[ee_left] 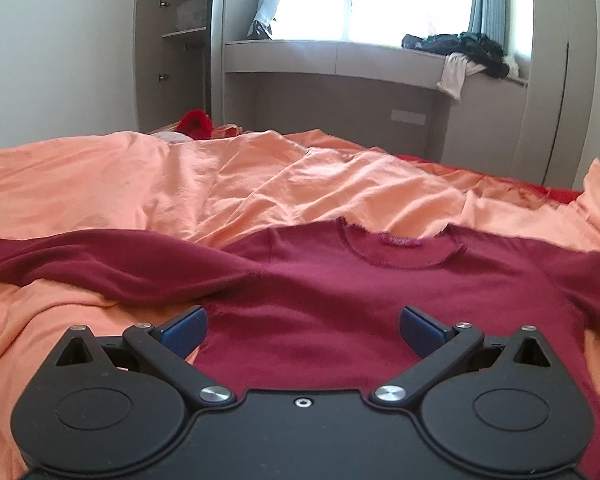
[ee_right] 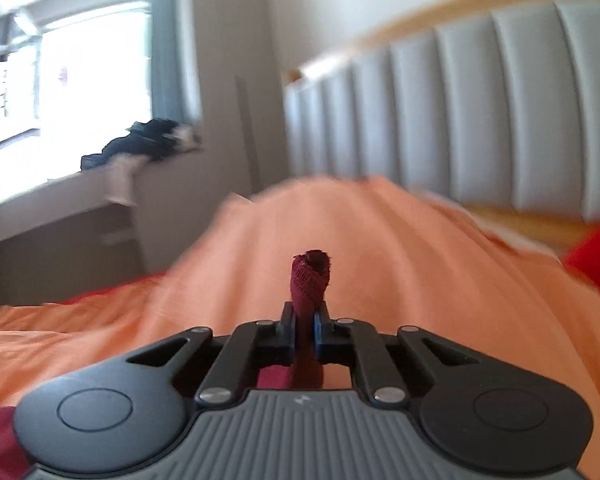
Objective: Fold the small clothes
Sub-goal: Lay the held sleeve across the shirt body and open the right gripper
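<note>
A dark red long-sleeved shirt [ee_left: 340, 292] lies face up on the orange bedsheet [ee_left: 140, 184], neckline away from me, one sleeve stretched out to the left. My left gripper [ee_left: 302, 326] is open and empty, low over the shirt's lower body, its blue pads on either side of the fabric. My right gripper [ee_right: 305, 320] is shut on a bunched end of the dark red shirt [ee_right: 310, 280], which sticks up between the jaws above the orange sheet [ee_right: 380, 260]. The right wrist view is blurred.
A window ledge with a pile of dark and white clothes [ee_left: 464, 54] runs along the far wall. A red item [ee_left: 196, 122] lies at the bed's far left. A grey padded headboard [ee_right: 480, 100] stands on the right.
</note>
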A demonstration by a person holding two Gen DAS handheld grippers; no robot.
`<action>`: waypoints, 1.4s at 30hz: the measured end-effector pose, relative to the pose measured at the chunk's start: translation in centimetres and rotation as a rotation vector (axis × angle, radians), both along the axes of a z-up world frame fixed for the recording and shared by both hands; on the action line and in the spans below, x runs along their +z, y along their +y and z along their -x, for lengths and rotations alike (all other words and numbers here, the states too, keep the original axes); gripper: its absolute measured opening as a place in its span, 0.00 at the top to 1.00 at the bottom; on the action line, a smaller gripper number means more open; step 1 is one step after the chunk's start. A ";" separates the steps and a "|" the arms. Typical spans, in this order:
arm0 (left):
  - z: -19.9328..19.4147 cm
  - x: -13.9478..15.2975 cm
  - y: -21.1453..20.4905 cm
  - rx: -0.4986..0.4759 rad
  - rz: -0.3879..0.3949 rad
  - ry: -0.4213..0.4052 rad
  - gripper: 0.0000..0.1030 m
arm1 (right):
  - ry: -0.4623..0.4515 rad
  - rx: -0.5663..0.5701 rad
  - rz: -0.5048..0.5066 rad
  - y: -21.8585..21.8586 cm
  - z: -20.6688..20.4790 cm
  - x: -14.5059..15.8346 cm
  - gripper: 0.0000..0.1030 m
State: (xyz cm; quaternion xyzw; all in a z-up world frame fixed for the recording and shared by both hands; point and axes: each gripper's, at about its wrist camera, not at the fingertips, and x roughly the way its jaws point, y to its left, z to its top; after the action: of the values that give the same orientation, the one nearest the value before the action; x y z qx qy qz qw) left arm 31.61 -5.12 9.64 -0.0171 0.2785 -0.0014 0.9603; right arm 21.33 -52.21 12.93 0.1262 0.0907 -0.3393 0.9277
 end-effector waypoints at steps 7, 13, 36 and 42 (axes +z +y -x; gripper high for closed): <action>0.2 1.3 2.3 0.039 0.053 -0.032 0.01 | -0.074 0.295 0.202 12.3 -2.6 6.8 0.92; 0.7 1.8 5.2 0.116 0.087 -0.047 0.01 | -0.059 0.578 0.324 24.5 -5.9 7.6 0.91; -1.0 -0.7 5.7 0.077 0.158 -0.061 0.00 | 0.282 1.095 0.460 41.5 -4.7 -5.5 0.21; -2.9 -3.0 1.6 -0.012 0.130 -0.019 0.00 | 0.240 0.906 0.354 32.2 -3.8 -3.8 0.02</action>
State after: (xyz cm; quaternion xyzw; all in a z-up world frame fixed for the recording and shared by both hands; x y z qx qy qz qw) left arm 34.46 -3.48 6.60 -0.0777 0.2686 -0.0254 0.9598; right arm 25.15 -19.96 9.12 -0.1251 0.1837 0.0753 0.9721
